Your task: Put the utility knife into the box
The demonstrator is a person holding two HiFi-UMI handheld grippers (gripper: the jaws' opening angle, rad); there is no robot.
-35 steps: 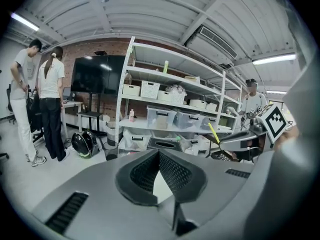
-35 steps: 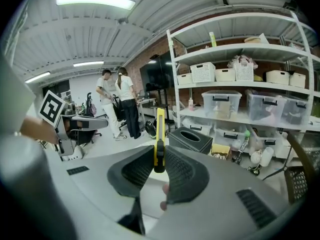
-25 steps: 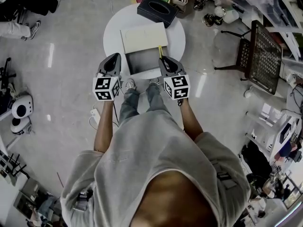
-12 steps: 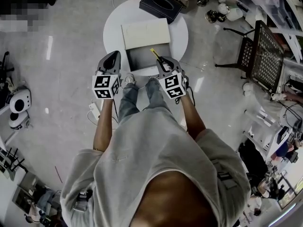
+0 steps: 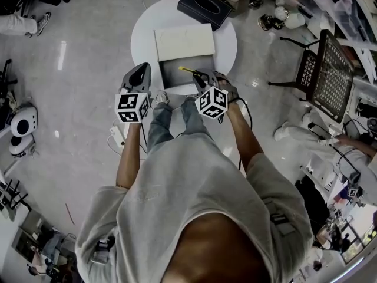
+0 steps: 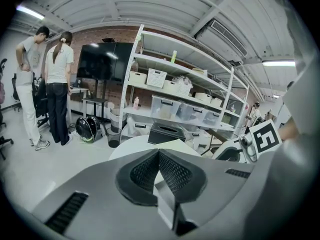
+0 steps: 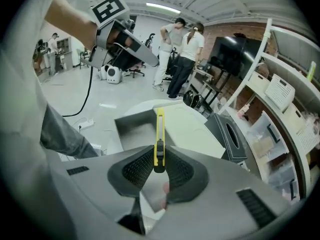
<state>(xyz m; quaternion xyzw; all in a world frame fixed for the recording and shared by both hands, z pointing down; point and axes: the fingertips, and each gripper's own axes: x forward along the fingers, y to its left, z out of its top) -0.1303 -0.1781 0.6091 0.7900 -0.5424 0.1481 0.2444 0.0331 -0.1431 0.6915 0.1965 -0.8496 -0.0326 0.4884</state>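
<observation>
Hovering right tool [image 7: 159, 160], knife [image 7: 159, 129] over box [image 7: 131, 130]

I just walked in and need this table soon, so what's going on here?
A person stands at a round white table with a gripper in each hand. The right gripper has its fingers shut on a yellow utility knife and holds it over the open box; the knife is not yet released. The left gripper is shut and empty, hovering to the left of the box.
</observation>
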